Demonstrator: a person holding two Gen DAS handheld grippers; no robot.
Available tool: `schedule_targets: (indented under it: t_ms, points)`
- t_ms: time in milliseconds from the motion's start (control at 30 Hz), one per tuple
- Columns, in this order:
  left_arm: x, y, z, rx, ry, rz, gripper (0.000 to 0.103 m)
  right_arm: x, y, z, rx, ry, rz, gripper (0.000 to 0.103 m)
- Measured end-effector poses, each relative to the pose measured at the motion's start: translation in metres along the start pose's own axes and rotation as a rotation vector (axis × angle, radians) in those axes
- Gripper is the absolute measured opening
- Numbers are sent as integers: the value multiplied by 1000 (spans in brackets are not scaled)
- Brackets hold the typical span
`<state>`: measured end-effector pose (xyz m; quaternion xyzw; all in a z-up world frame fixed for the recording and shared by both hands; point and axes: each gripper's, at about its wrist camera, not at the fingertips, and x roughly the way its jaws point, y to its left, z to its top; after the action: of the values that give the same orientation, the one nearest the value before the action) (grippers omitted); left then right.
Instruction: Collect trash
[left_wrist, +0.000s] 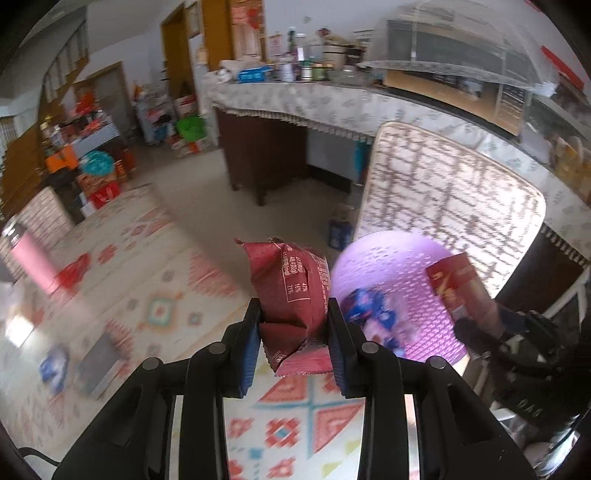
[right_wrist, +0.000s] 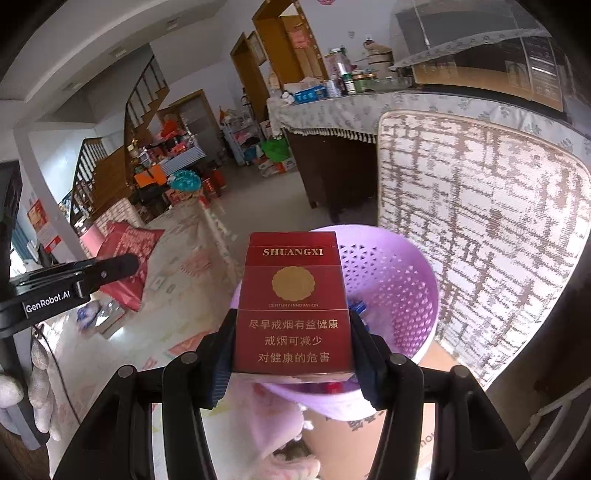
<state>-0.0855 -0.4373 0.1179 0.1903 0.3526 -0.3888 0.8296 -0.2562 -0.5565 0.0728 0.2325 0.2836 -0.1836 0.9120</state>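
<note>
My left gripper (left_wrist: 293, 332) is shut on a crumpled dark red snack wrapper (left_wrist: 291, 291), held above the patterned table just left of the purple perforated waste basket (left_wrist: 402, 280). My right gripper (right_wrist: 293, 354) is shut on a red Shuangxi cigarette pack (right_wrist: 293, 306), held upright over the near rim of the same basket (right_wrist: 399, 291). The pack also shows in the left wrist view (left_wrist: 458, 284) over the basket's right side. Blue wrappers (left_wrist: 369, 306) lie inside the basket. The left gripper with its wrapper (right_wrist: 125, 254) shows at the left of the right wrist view.
The table has a red-patterned cloth (left_wrist: 147, 295) with a small blue wrapper (left_wrist: 53, 369), a grey flat item (left_wrist: 98, 365) and a pink bottle (left_wrist: 29, 258). A woven chair back (right_wrist: 480, 236) stands behind the basket. A cluttered counter (left_wrist: 332, 96) runs along the far wall.
</note>
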Motion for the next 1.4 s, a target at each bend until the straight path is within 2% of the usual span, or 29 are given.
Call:
schedule_targets:
  t_ms: [167, 367, 400, 433, 467, 533, 600, 733, 833, 967, 1100, 1233, 1400]
  points:
    - [22, -16, 16, 6, 25, -100, 32, 10, -13, 4, 21, 11, -17, 61]
    - [42, -34, 33, 10, 41, -170, 33, 22, -25, 9, 38, 21, -36, 61]
    - [44, -36, 36, 11, 38, -191, 37, 25, -26, 11, 38, 20, -39, 61]
    - [44, -38, 39, 11, 36, -192, 46, 28, -28, 11, 40, 22, -43, 61]
    - [43, -40, 40, 15, 30, -183, 51, 30, -30, 12, 50, 28, -50, 63]
    - [35, -41, 38, 26, 10, -177, 72, 31, -35, 13, 83, 34, -40, 68]
    - [26, -41, 33, 47, -12, -153, 78, 26, -35, 11, 93, 24, -30, 71]
    - [8, -34, 13, 89, -20, -81, 84, 19, -26, 5, 78, 20, -28, 76]
    - [-2, -25, -6, 102, -8, -37, 85, 15, -13, 0, 63, 24, -13, 78]
    - [-20, -10, -30, 93, -7, 13, 85, 9, 9, -7, 39, 14, 0, 86]
    - [-40, 17, -50, 23, -14, 39, 85, 3, 36, -18, -11, 0, -8, 90]
    - [-63, 54, -74, -57, -11, 72, 85, -2, 64, -31, -72, -3, 20, 90]
    - [-83, 97, -104, -143, -13, 103, 85, 7, 109, -51, -99, 56, 125, 90]
